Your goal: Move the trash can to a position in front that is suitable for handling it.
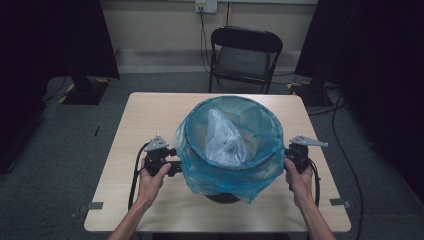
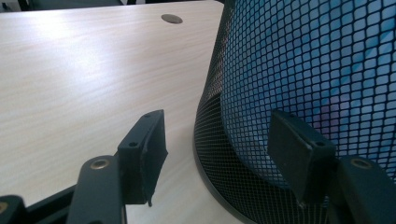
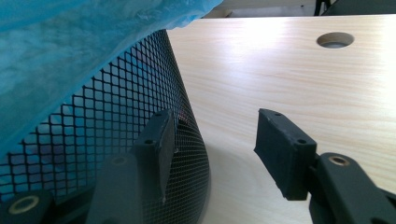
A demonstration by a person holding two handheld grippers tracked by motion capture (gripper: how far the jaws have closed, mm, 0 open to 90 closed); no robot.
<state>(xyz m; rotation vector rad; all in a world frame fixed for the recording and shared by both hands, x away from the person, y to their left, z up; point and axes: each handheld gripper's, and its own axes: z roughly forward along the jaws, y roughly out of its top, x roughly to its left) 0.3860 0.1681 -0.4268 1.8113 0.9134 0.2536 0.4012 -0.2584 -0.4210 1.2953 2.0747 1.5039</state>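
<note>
We see the high view dim, its corners sinking into black curtains, the table (image 1: 150, 115) lit softly from above. In both gripper views pale glare streaks the wood, and the near jaws sit slightly soft, edges faintly bowed.

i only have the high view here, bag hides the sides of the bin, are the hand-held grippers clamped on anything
Observer: No. In the left gripper view the left hand-held gripper has its jaws apart, nothing pinched between them.
Operator: and the right one
Observer: The right hand-held gripper is open too; one pad sits in front of the mesh wall, the other over bare table.
Operator: what is the bin made of under the bag
Observer: Black wire mesh bin, with the blue bag showing through the holes and draped over the outside near the top.
</note>
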